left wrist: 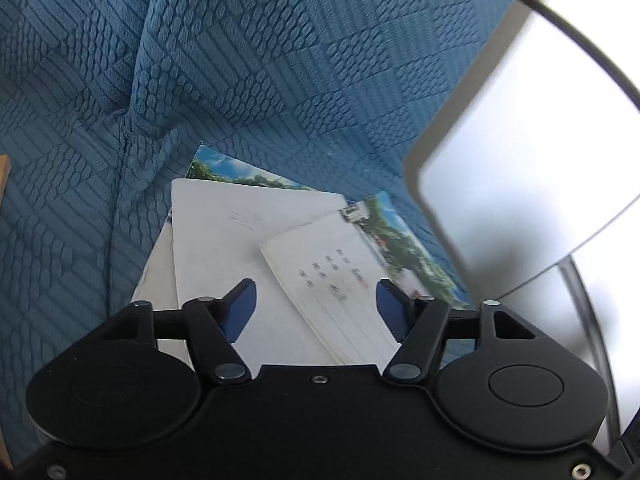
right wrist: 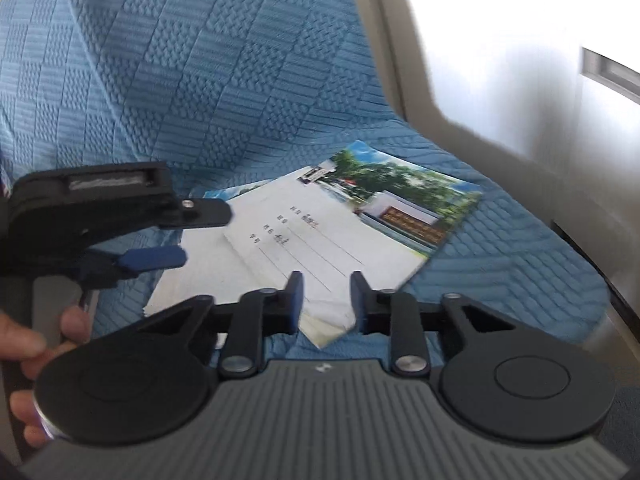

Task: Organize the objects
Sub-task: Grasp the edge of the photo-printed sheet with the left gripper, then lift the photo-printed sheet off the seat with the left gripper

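Each gripper is built of black plastic with two round discs, linkage arms pinned by silver rivets and blue-padded fingers, the right gripper being marked by a grey ribbed housing, the left gripper by plain black.

The sofa cover is blue, quilted in blocks of ribs and scale-like bumps. The top booklet is white with ruled lines, dark writing and a photo of green trees, blue sky and what may be a red-brown sign. Both grippers are black with blue pads.
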Available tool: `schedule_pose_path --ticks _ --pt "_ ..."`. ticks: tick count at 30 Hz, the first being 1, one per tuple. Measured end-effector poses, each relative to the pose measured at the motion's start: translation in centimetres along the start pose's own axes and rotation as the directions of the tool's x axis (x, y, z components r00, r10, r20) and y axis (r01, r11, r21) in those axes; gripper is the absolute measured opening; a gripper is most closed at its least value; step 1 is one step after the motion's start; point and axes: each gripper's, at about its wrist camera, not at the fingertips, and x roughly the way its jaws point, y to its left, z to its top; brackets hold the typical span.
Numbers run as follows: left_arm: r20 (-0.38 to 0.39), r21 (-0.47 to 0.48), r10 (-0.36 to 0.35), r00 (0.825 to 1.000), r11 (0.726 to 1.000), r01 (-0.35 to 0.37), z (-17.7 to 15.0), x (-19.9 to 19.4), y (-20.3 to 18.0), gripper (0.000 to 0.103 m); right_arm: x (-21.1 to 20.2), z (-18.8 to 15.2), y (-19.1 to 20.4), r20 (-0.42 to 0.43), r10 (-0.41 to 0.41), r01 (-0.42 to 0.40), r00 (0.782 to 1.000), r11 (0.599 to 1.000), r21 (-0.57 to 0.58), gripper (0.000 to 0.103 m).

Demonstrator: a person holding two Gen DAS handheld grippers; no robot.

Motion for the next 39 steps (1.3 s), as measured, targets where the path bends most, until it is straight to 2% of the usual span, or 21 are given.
schedule_pose_path --ticks 6,8,11,14,16,19,21,23,27,31,32,35,39 --pt "0.028 0.065 0.055 0.998 0.996 -0.057 1.3 2.3 0.0 0.052 2.9 -0.1 0.0 -0.044 0.009 -0.008 0.999 1.0 0.026 0.021" --pt "0.02 0.076 0.054 0.998 0.996 -0.055 1.7 3.1 -0.1 0.045 3.2 -0.1 -0.1 -0.044 0.013 -0.011 0.999 0.999 0.03 0.021" --pt "-0.005 0.1 0.071 0.997 0.993 -0.07 2.0 4.4 -0.4 0.038 3.4 -0.2 -0.3 -0.038 0.021 -0.02 0.999 0.999 0.027 0.02" --pt "-0.027 0.106 0.095 0.995 0.99 -0.092 2.1 5.4 -0.4 0.038 3.3 -0.3 -0.6 -0.036 0.031 -0.029 0.999 0.999 0.029 0.018" --pt "-0.029 0.12 0.084 0.996 0.99 -0.08 2.1 5.8 -0.3 0.037 3.3 -0.2 -1.0 -0.037 0.044 -0.042 0.998 0.998 0.05 0.018" --pt "-0.036 0.148 0.063 0.997 0.987 -0.057 1.9 6.1 -0.5 0.028 3.4 -0.1 -1.5 -0.034 0.053 -0.05 0.998 0.995 0.083 0.017" --pt "-0.032 0.155 0.063 0.997 0.986 -0.058 1.9 6.2 -0.6 0.025 3.4 -0.2 -1.6 -0.032 0.056 -0.052 0.998 0.994 0.095 0.018" --pt "-0.04 0.133 0.056 0.998 0.99 -0.051 2.1 6.1 -0.3 0.015 3.3 -0.3 -1.9 -0.025 0.06 -0.057 0.998 0.992 0.116 0.018" --pt "-0.046 0.056 -0.028 0.999 0.998 0.031 3.1 5.0 0.7 0.007 3.3 -0.3 -2.8 -0.013 0.073 -0.07 0.997 0.981 0.181 0.017" --pt "-0.059 0.042 -0.089 0.994 0.995 0.092 3.7 3.8 0.5 0.004 3.4 -0.3 -3.4 -0.005 0.086 -0.082 0.996 0.968 0.239 0.017" --pt "-0.067 0.056 -0.084 0.994 0.995 0.088 3.6 3.7 0.2 0.003 3.4 -0.3 -3.4 -0.003 0.085 -0.082 0.996 0.965 0.248 0.018" --pt "-0.084 0.117 0.006 0.996 0.993 0.004 3.3 3.5 -1.0 0.003 3.1 -0.6 -3.8 0.003 0.091 -0.088 0.996 0.958 0.273 0.021" --pt "-0.103 0.092 0.027 0.994 0.996 -0.018 2.7 3.0 -1.2 0.002 2.5 -0.4 -4.8 0.031 0.128 -0.131 0.991 0.935 0.329 0.022"
